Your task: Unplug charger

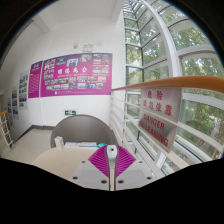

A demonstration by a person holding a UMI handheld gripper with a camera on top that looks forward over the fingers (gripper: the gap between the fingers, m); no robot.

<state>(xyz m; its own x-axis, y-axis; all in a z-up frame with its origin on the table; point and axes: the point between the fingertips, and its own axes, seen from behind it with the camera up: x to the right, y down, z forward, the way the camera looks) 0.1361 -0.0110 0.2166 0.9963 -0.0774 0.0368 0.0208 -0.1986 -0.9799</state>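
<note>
My gripper (pixel 111 152) is raised and points out into a bright hall. Its two magenta pads (pixel 99 162) meet in a narrow wedge, and a slim white piece (pixel 111 158), seemingly the charger or its plug, is pinched between them. Both fingers press on this white piece, so the gripper is shut on it. No socket or cable shows in this view, and the rest of the charger is hidden by the fingers.
Beyond the fingers stands a grey rounded panel (pixel 86 127) on a pale floor. Pink posters (pixel 72 74) hang on the far wall. Tall windows (pixel 175 60) run along the right, with a red-lettered danger sign (pixel 160 112) on the glass.
</note>
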